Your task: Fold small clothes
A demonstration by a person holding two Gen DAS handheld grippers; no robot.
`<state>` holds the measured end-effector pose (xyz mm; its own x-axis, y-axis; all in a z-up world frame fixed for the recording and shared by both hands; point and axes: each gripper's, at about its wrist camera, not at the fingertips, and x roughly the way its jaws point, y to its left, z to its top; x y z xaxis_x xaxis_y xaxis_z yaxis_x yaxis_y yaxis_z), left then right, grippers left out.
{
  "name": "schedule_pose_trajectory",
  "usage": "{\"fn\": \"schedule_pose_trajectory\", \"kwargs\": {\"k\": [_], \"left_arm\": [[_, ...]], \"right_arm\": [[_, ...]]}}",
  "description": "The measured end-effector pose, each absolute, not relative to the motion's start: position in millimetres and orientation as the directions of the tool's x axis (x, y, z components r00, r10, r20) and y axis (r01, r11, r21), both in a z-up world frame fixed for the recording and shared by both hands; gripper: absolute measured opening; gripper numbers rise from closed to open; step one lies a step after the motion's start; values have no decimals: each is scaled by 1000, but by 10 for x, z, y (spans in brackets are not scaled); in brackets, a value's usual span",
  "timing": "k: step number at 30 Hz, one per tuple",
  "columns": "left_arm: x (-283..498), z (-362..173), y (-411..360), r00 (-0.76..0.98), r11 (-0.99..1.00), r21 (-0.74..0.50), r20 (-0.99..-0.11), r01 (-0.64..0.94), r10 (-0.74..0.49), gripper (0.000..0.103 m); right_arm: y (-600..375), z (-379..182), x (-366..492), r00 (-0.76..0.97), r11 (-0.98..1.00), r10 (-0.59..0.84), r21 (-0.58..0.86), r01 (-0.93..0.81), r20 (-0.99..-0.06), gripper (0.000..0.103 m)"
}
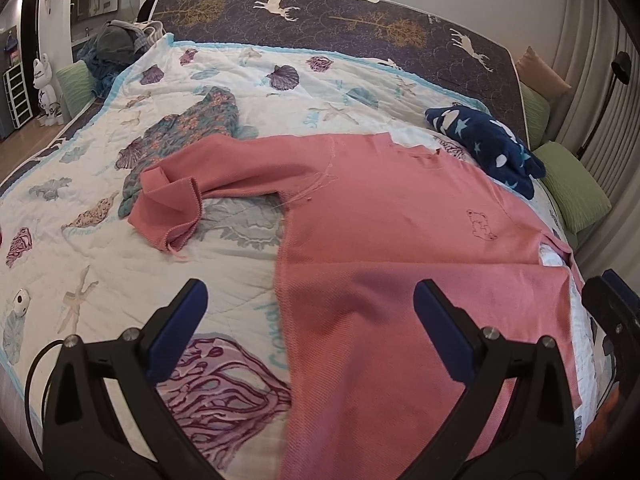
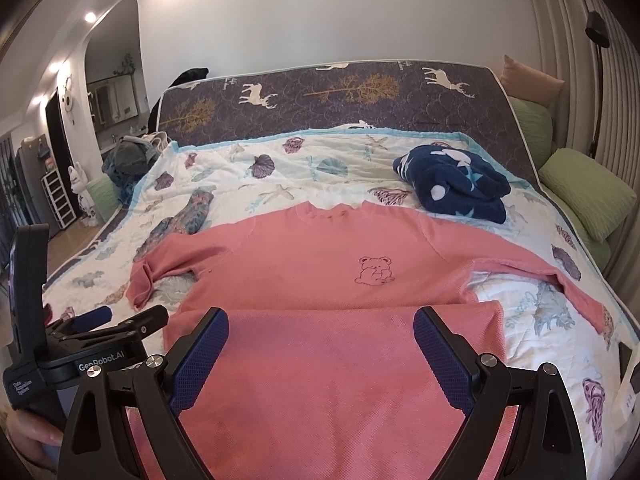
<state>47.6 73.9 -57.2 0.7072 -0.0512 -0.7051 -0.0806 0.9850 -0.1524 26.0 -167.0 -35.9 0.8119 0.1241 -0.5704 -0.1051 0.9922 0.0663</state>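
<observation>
A pink long-sleeved sweater (image 2: 304,264) with a small bear outline (image 2: 374,271) lies face up on the bed, its hem part folded up over the body near me. Its left sleeve (image 1: 172,204) is bent and crumpled; the right sleeve (image 2: 560,280) stretches out to the side. My left gripper (image 1: 310,300) hovers open over the sweater's left edge (image 1: 282,280), nothing between its fingers. My right gripper (image 2: 320,332) stands open above the folded-up hem, empty. The left gripper (image 2: 116,320) also shows at the left of the right wrist view.
A seashell-print quilt (image 1: 100,264) covers the bed. A folded navy star blanket (image 2: 456,184) lies at the far right, a teal floral garment (image 1: 188,132) at the far left. Green pillows (image 2: 588,192) line the right side; a dark clothes pile (image 1: 116,40) sits at the far left corner.
</observation>
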Motion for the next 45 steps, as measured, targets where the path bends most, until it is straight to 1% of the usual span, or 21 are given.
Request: {"fn": "schedule_pose_trajectory", "kwargs": {"k": [4,7,8,9,11,13,16,21,24,25,26,27,28,30,33,36,40,43,45], "left_arm": [[574,-629,920,702,981,-149,-712,-123,-20,102],[687,-698,1235,689,966,-149,-723,-212,40,102],[730,-733,1391,681,953,-154,-729,-260,68,101],[757,-753,1488,676,944,-160,-732,-290,83,98],[834,-825,1757,661,910,-199,-743,-364,102,77],[930,-900,1932,643,884,-251,-763,-394,70,68],[1074,-990,1993,620,878,-262,-783,-401,49,68],[1274,-1071,1774,600,919,-202,-798,-337,45,68],[1429,-1164,1749,578,924,-170,-813,-342,64,68],[1477,-1200,1769,565,921,-158,-821,-355,77,59],[1513,-1234,1813,552,915,-158,-830,-370,80,35],[1542,-1271,1883,542,907,-185,-838,-379,56,22],[1544,-1287,1930,539,897,-222,-842,-382,21,5],[1491,-1231,2043,556,870,-295,-831,-395,-29,5],[1430,-964,1963,598,886,-319,-799,-336,-61,5],[1402,-513,1647,659,917,-354,-737,-183,-153,5],[1446,32,957,691,932,-355,-658,67,-300,5],[1542,244,377,662,910,-343,-630,232,-407,5],[1616,283,23,638,892,-324,-623,316,-452,5]], "right_arm": [[-1619,-410,337,802,993,118,57,-105,-585,95],[-1597,-463,409,793,994,110,48,-102,-599,95],[-1591,-476,424,791,994,107,46,-100,-602,95],[-1589,-493,447,788,994,103,44,-96,-606,95],[-1596,-537,511,779,995,100,49,-88,-618,95],[-1592,-571,562,772,995,99,54,-84,-628,95],[-1582,-626,650,760,995,100,57,-84,-642,95],[-1569,-699,741,745,995,98,54,-83,-659,95],[-1578,-736,778,736,995,100,65,-76,-669,95],[-1593,-742,784,735,995,100,68,-73,-670,95],[-1593,-744,786,735,995,99,67,-72,-670,95],[-1604,-745,789,736,995,97,66,-71,-671,95],[-1619,-748,794,736,996,94,65,-69,-670,95],[-1641,-757,804,736,996,93,66,-66,-671,95],[-1678,-780,846,735,995,101,80,-64,-671,95],[-1685,-795,882,730,990,138,108,-88,-669,95],[-1683,-776,878,730,981,195,141,-136,-655,95],[-1753,-757,848,739,982,189,140,-128,-646,95],[-1853,-742,829,748,985,170,139,-104,-642,95]]}}
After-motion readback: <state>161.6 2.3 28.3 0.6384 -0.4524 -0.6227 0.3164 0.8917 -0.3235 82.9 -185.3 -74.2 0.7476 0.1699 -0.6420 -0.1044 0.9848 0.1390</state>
